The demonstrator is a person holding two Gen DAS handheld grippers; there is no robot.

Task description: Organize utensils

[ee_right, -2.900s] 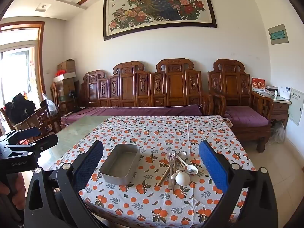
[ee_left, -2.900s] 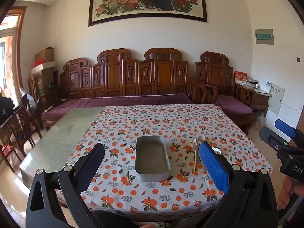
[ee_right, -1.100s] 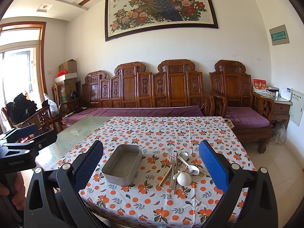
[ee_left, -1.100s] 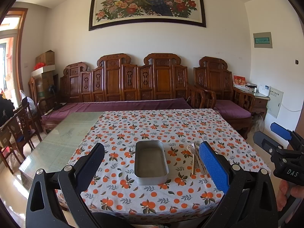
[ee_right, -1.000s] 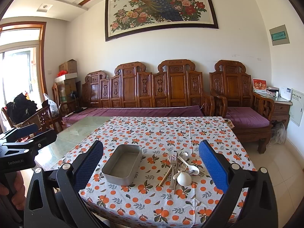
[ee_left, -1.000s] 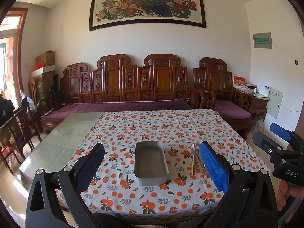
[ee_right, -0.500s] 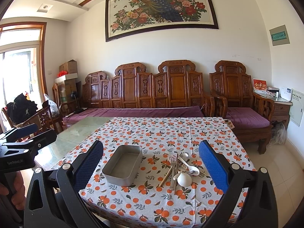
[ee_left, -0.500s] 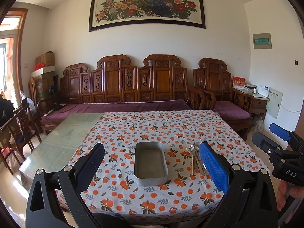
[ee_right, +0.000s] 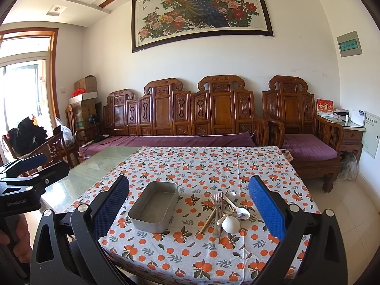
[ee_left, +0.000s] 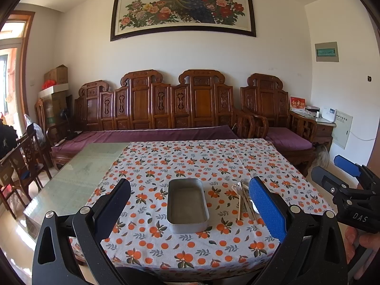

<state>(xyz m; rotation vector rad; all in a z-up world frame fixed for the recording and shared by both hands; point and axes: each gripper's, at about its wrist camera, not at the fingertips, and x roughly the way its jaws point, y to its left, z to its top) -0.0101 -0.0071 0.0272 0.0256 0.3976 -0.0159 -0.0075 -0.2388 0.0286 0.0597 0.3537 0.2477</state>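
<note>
An empty grey metal tray [ee_left: 187, 204] [ee_right: 154, 207] sits near the front of the table with the orange-print cloth [ee_left: 190, 161] [ee_right: 204, 166]. To its right lies a pile of utensils [ee_right: 224, 210] [ee_left: 243, 199]: forks, metal spoons, a white spoon and wooden chopsticks. My left gripper [ee_left: 190, 204] hovers open before the table's near edge, nothing between its blue pads. My right gripper [ee_right: 188, 204] is open too, held short of the table, facing tray and pile. Each gripper shows at the edge of the other's view.
The cloth covers the right part of a glass-topped table [ee_left: 78, 173]. A carved wooden sofa with purple cushions [ee_left: 152, 133] stands behind it, wooden chairs [ee_left: 21, 166] at the left, a side table [ee_right: 349, 128] at the right. A hand holds each gripper's handle.
Both grippers have drawn back and risen slightly, so the table looks a little farther and lower. Tray and utensils have not moved; both grippers stay open.
</note>
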